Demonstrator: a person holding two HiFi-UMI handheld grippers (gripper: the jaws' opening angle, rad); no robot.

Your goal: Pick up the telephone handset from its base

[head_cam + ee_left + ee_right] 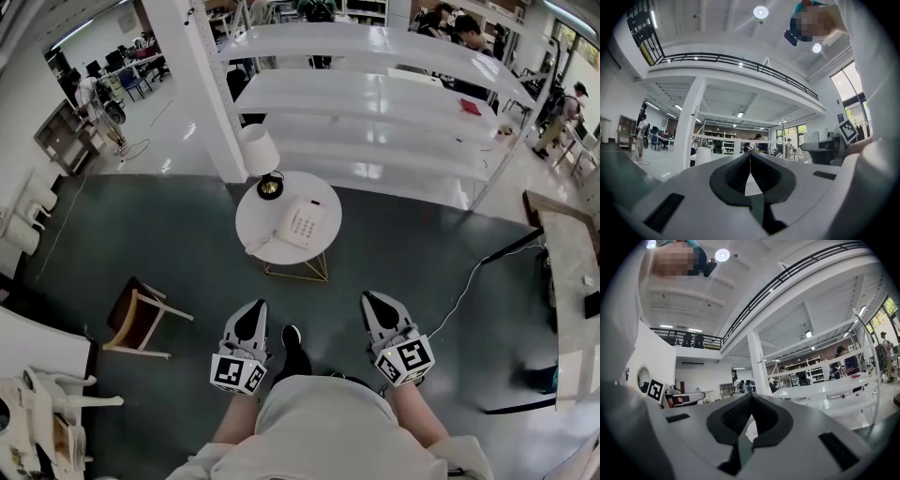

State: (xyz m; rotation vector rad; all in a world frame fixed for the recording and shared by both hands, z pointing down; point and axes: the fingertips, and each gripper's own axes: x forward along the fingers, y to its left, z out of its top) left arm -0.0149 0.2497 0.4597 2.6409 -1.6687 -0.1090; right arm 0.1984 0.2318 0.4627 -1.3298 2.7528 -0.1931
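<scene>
A white telephone (302,225) with a keypad sits on a small round white table (323,202) in the head view. Its handset (263,244) lies along the phone's left side, near the table's front-left edge. Both grippers are held level near the person's body, well short of the table and touching nothing. My left gripper (257,306) has its jaws shut and empty, and its tips meet in the left gripper view (750,154). My right gripper (371,298) is shut and empty too, with its tips together in the right gripper view (751,397).
A lamp with a white shade (258,150) stands at the table's far-left edge. A wooden chair (139,319) is on the floor to the left. A white column (202,84) and long white shelves (375,94) lie beyond. A black cable (469,281) runs to a desk (567,272) at right.
</scene>
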